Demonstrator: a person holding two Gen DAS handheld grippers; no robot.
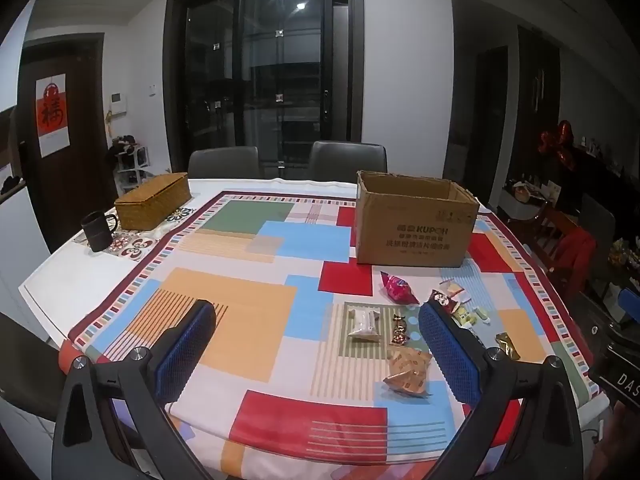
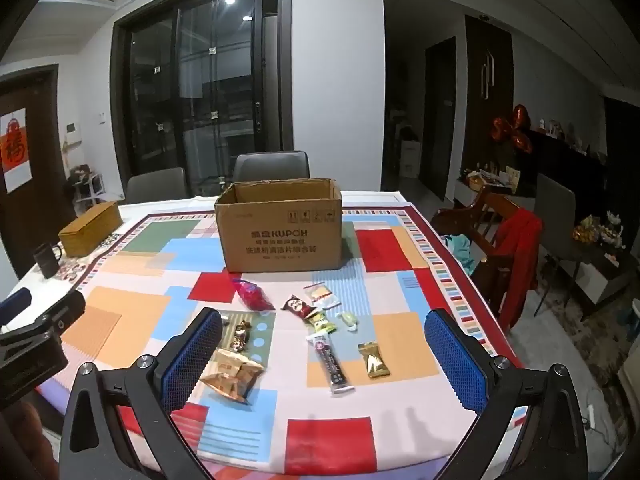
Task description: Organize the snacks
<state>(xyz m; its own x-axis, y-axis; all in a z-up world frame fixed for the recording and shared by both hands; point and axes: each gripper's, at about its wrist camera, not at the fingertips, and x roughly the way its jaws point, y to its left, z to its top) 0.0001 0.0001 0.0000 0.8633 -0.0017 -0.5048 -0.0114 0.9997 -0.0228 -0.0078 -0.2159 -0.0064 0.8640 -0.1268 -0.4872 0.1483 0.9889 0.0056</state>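
Observation:
Several wrapped snacks lie on the patterned tablecloth in front of an open cardboard box [image 1: 414,224] [image 2: 280,232]. Among them are a red packet [image 2: 252,295] [image 1: 398,289], an orange packet [image 2: 232,376] [image 1: 408,368], a long dark bar [image 2: 331,362], a gold sachet [image 2: 373,360] and a clear white packet [image 1: 365,322]. My left gripper [image 1: 320,352] is open and empty above the table's near edge, left of the snacks. My right gripper [image 2: 324,360] is open and empty, with the snacks between and beyond its fingers.
A woven basket [image 1: 154,200] and a dark mug [image 1: 98,230] stand at the table's far left. Two grey chairs [image 1: 346,160] stand behind the table. A wooden chair with a red cloth [image 2: 516,256] is at the right.

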